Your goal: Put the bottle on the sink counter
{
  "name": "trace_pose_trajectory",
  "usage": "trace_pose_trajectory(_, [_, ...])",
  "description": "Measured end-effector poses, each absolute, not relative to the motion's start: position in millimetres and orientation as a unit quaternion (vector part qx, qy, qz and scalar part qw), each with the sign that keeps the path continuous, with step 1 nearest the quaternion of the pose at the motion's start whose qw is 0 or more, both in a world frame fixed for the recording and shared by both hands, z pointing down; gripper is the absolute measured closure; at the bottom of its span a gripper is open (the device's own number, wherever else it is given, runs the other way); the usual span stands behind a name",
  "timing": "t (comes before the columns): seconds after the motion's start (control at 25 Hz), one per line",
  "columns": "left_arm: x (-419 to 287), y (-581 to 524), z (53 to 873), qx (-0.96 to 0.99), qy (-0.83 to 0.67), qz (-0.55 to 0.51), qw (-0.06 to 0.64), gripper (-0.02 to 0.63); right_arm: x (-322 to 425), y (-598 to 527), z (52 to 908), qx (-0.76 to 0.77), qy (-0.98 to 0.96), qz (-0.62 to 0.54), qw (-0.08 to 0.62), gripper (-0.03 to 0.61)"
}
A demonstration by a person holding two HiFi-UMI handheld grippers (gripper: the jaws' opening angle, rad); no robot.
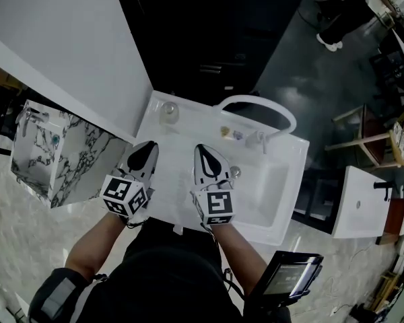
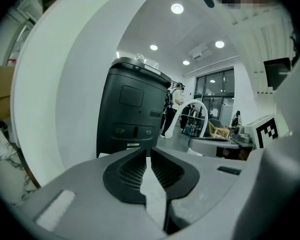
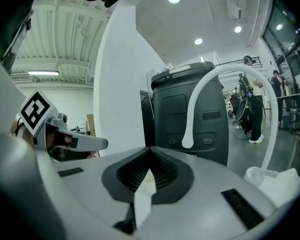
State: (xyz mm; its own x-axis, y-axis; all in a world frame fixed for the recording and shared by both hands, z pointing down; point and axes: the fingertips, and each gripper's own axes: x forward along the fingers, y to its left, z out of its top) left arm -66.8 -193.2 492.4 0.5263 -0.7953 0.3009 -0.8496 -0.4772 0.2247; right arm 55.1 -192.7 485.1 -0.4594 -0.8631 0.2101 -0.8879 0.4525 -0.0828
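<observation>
A small clear bottle (image 1: 168,111) stands upright on the back left corner of the white sink counter (image 1: 163,200), apart from both grippers. My left gripper (image 1: 143,155) hovers over the counter's left part, short of the bottle, jaws together and empty. In the left gripper view, the left gripper (image 2: 149,153) points at a dark machine. My right gripper (image 1: 209,161) is beside it over the counter's middle, also shut with nothing held. In the right gripper view, the right gripper (image 3: 150,153) faces the white arched faucet (image 3: 210,89).
The basin (image 1: 259,187) lies right of the grippers, with the faucet (image 1: 259,106) and small items (image 1: 227,133) behind it. A white wall panel (image 1: 74,39) and a marble block (image 1: 67,153) flank the left. A tall dark machine (image 2: 132,109) stands beyond the counter.
</observation>
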Motion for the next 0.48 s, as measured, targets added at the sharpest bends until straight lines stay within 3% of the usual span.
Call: trace_pose_trajectory(0.48, [-59, -175, 413, 0.863, -0.492, 0.036, 0.113, 0.582, 72, -173, 411, 0.496, -0.866, 0.058, 0.025, 0.583])
